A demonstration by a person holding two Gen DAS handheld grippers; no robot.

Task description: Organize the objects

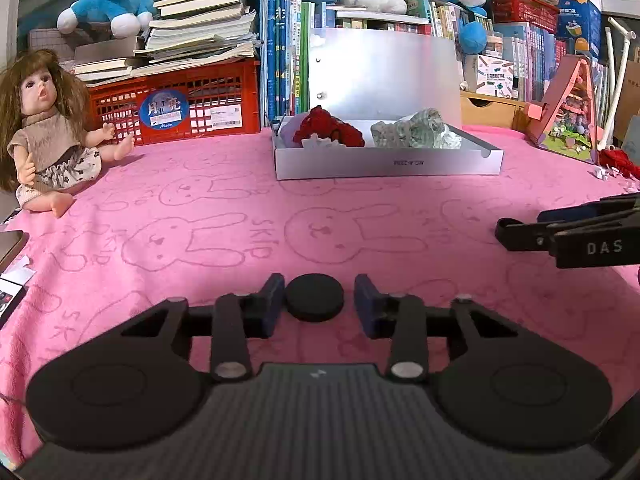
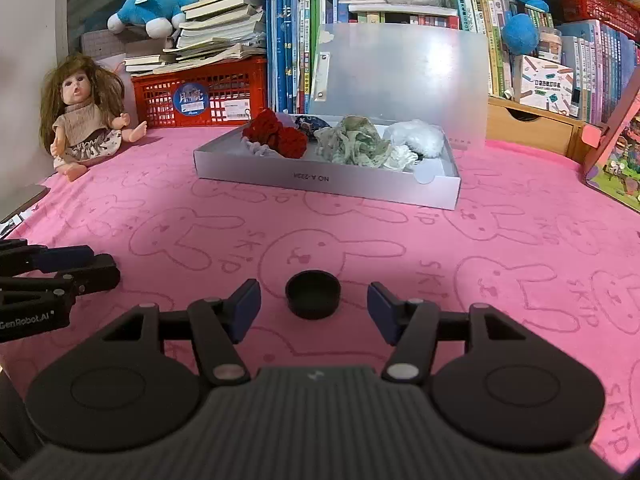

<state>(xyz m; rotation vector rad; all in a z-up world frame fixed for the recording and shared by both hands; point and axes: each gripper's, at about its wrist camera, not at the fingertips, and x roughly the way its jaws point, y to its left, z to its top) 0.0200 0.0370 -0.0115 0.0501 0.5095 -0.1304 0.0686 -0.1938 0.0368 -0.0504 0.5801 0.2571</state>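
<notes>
A white box (image 1: 388, 164) with an upright frosted lid stands open on the pink bunny cloth; it holds red (image 1: 332, 130), green-grey (image 1: 412, 132) and white fabric hair ties. It also shows in the right wrist view (image 2: 328, 180). My left gripper (image 1: 320, 304) is open; a black round cap-like disc sits between its pads, apart from both. My right gripper (image 2: 314, 308) is open, with a similar black disc (image 2: 313, 294) between its fingers. Each gripper shows in the other's view at the side (image 1: 560, 236) (image 2: 60, 272).
A doll (image 1: 44, 132) sits at the left by a red crate (image 1: 176, 100) under stacked books. Upright books and plush toys line the back. A pink triangular toy house (image 1: 568, 112) and red and white bits (image 1: 616, 164) lie at the right.
</notes>
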